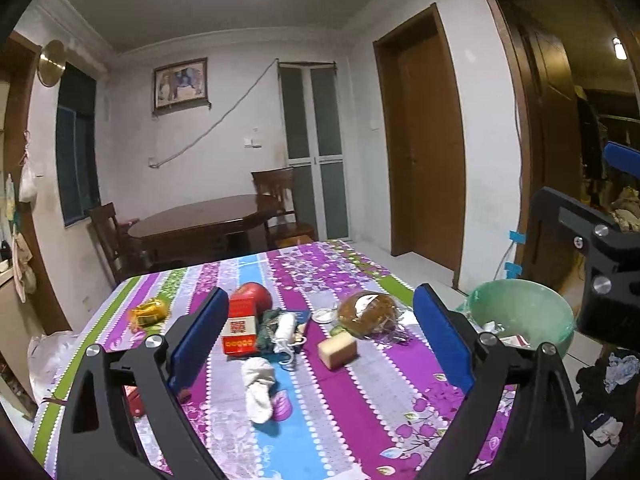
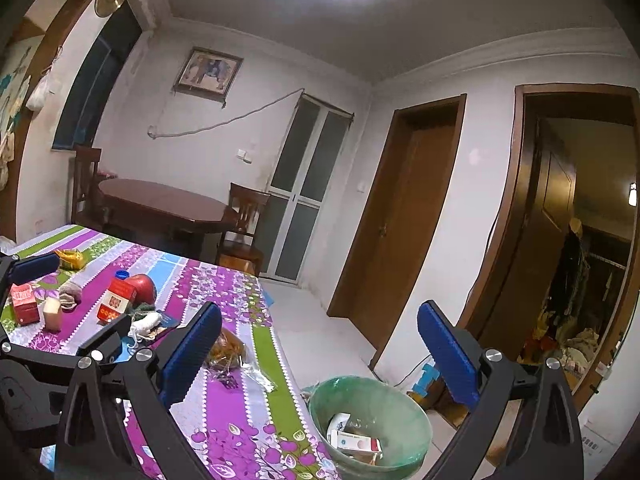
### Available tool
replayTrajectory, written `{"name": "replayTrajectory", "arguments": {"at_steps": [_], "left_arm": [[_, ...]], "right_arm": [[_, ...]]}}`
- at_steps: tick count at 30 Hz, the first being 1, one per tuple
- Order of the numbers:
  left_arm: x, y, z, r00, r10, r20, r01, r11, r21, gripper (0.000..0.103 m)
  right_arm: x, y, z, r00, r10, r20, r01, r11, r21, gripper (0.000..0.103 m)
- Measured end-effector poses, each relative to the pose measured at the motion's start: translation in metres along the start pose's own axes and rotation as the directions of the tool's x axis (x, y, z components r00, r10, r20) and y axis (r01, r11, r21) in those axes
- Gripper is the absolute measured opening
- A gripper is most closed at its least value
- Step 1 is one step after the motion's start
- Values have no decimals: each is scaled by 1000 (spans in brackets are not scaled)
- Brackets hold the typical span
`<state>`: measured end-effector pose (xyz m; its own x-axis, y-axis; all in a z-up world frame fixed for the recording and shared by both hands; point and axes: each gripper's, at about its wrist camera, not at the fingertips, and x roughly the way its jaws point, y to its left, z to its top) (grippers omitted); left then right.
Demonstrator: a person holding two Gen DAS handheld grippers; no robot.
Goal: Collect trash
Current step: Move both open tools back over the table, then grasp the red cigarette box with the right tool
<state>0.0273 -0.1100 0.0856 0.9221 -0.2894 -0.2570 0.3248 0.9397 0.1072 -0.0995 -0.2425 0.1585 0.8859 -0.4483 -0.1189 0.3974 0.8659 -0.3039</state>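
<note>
My left gripper [image 1: 320, 332] is open and empty above a table with a purple floral cloth [image 1: 360, 408]. Between its fingers lie a red carton [image 1: 240, 326], a crumpled white tissue [image 1: 259, 388], a yellow block [image 1: 337, 352], a bagged brown bun [image 1: 368, 314] and a white roll [image 1: 285, 327]. A green bin [image 1: 524, 316] lined with a bag stands past the table's right edge. My right gripper [image 2: 320, 356] is open and empty above that bin [image 2: 372, 420], which holds small boxes [image 2: 356, 442]. The left gripper [image 2: 60, 304] shows at the left of the right wrist view.
A red apple [image 1: 256, 294], a gold foil wrapper [image 1: 149, 312] and a white lid [image 1: 324, 314] also lie on the cloth. A dark wooden table [image 1: 200, 220] with chairs stands behind. Brown doors [image 1: 432, 148] line the right wall. Clothes [image 1: 612, 384] lie on the floor.
</note>
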Motion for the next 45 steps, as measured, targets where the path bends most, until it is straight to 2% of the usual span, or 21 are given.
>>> {"name": "replayTrajectory", "arguments": {"at_steps": [10,20,30,35,40,44,45], "left_arm": [[-5,15,8,992,124,-23,-124,992,-14,90],[-17,28,11,975,223,19,-222,975,-19,91],[-19,37,11,966,257,34,-256,966,-27,91],[-17,59,-1,970,242,-4,-242,968,-62,92],[-17,117,-46,978,189,-89,-202,964,-173,92],[-24,165,-86,959,230,-168,-267,929,-254,91],[-26,173,-93,954,240,-179,-281,924,-261,91]], "right_arm": [[-5,1,-6,1000,13,10,-13,1000,20,98],[10,3,-19,997,55,-47,-52,997,59,98],[19,25,-22,995,81,-65,-80,997,18,98],[35,38,-29,990,94,-102,-93,996,8,98],[63,52,-49,969,158,-190,-152,987,45,98],[86,70,-69,924,270,-272,-248,962,114,98],[94,78,-75,904,308,-297,-281,951,132,98]]}}
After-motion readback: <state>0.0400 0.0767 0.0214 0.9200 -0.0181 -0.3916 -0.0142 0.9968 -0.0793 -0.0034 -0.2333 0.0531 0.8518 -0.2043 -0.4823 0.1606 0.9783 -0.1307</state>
